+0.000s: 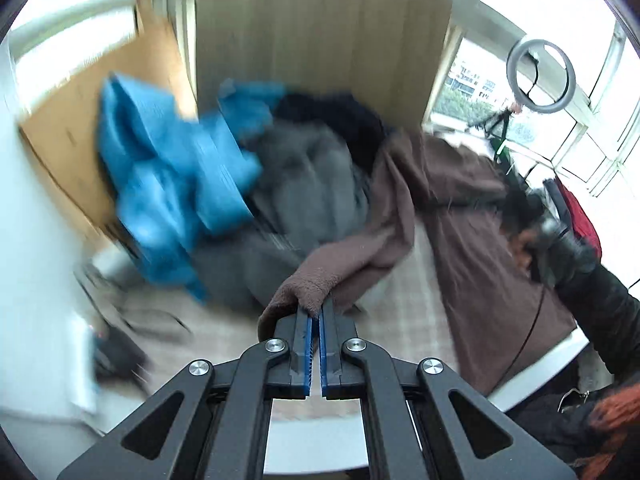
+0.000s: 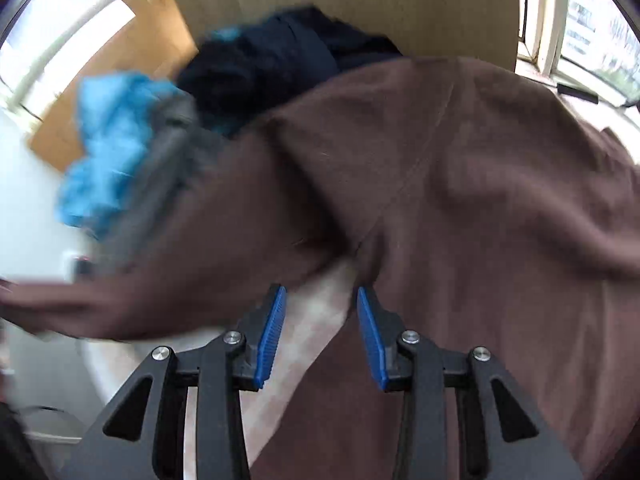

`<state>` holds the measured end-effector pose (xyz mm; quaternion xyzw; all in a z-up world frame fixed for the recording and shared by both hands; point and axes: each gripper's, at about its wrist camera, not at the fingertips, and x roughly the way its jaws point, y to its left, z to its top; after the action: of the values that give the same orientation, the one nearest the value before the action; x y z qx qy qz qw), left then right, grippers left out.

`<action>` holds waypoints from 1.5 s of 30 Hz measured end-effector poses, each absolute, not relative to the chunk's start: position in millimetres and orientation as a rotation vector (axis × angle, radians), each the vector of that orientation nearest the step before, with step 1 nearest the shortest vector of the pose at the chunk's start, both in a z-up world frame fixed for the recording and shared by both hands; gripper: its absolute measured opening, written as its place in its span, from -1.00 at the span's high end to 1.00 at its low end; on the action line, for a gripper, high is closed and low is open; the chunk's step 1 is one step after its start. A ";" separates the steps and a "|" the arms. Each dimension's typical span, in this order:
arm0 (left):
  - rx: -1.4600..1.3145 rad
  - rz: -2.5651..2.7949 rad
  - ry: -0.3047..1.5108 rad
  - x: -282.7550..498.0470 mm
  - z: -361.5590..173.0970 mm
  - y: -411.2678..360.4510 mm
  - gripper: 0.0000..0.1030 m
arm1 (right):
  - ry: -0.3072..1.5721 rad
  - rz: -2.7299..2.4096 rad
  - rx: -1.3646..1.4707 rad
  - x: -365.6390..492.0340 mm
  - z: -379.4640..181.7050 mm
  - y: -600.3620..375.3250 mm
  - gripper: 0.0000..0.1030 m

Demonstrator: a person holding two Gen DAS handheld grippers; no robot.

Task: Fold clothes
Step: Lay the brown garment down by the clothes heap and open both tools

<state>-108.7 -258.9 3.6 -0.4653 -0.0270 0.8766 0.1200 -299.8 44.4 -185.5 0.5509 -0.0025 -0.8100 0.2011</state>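
Fingers of the left gripper (image 1: 316,312) pinch a brown garment's (image 1: 460,216) edge, its body spread on the near table (image 1: 224,332), while the right gripper (image 2: 322,304) hovers spread over it and should, I judge, take a matching edge before folding.

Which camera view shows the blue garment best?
The left wrist view: the blue garment appears large, lying on the pile beside the grey clothing. The right wrist view shows only a smaller, blurred part near its left edge.
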 end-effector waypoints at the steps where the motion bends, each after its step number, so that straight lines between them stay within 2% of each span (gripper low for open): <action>1: -1.336 2.578 -0.054 -117.0 16.0 -267.8 0.97 | 0.060 -2.292 1.548 -304.0 -189.4 38.7 0.28; 6: -1.285 2.637 0.108 -164.8 59.4 -289.7 0.97 | 0.279 -2.315 1.584 -308.2 -201.4 25.5 0.29; 7: -1.263 2.639 0.117 -169.6 67.0 -291.9 0.97 | 0.295 -2.319 1.602 -308.1 -202.3 27.6 0.31; 8: -1.239 2.635 0.115 -172.4 74.4 -294.2 0.97 | 0.275 -2.333 1.605 -307.9 -199.9 33.0 0.45; 9: -1.233 2.624 0.126 -171.9 74.1 -294.9 0.96 | 0.253 -2.347 1.608 -307.8 -197.4 38.5 0.50; 11: -1.250 2.598 0.188 -166.5 63.9 -294.0 0.96 | 0.189 -2.358 1.601 -306.3 -190.9 49.3 0.51; 12: -1.278 2.578 0.214 -163.5 52.3 -293.7 0.97 | 0.216 -2.366 1.596 -304.4 -189.7 51.0 0.53; 13: -1.332 2.547 0.232 -160.0 31.5 -293.6 0.96 | 0.245 -2.373 1.592 -302.5 -188.5 52.6 0.64; 14: -1.395 2.503 0.215 -155.5 7.1 -294.8 0.96 | 0.276 -2.364 1.599 -300.5 -189.7 53.1 0.77; 16: -1.546 2.359 0.104 -143.0 -48.1 -296.4 0.95 | 0.306 -2.340 1.636 -298.1 -194.8 56.8 0.80; 19: -1.769 2.195 0.112 -116.3 -120.3 -291.3 0.91 | 0.319 -2.290 1.698 -297.3 -198.6 62.2 0.79; 23: -1.783 2.241 0.026 -101.9 -133.9 -314.1 0.87 | 0.341 -2.284 1.647 -287.3 -174.7 57.3 0.79; 25: -1.749 2.292 -0.077 -106.2 -127.8 -331.6 0.58 | 0.323 -2.282 1.602 -283.0 -159.1 49.6 0.77; 31: -1.715 2.337 -0.218 -126.1 -143.5 -349.1 0.58 | 0.251 -2.089 1.446 -258.0 -126.9 -11.9 0.76; 35: -1.706 2.294 -0.248 -117.3 -159.1 -338.2 0.58 | 0.188 -1.863 1.483 -227.7 -136.5 -58.6 0.52; 38: -1.710 2.284 -0.233 -109.3 -172.5 -324.7 0.58 | 0.250 -1.948 1.505 -208.9 -154.5 -62.8 0.52; 42: -1.709 2.294 -0.252 -114.7 -180.5 -320.4 0.58 | 0.276 -2.122 1.477 -205.6 -156.3 -37.3 0.51; 45: -1.692 2.297 -0.257 -121.6 -180.9 -319.2 0.58 | 0.310 -2.067 1.426 -191.4 -150.7 -36.1 0.50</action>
<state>-121.6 -319.2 -180.9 -0.5850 -0.0890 0.7942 0.1380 -191.4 -36.1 -150.7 0.5375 0.1169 -0.7789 0.3011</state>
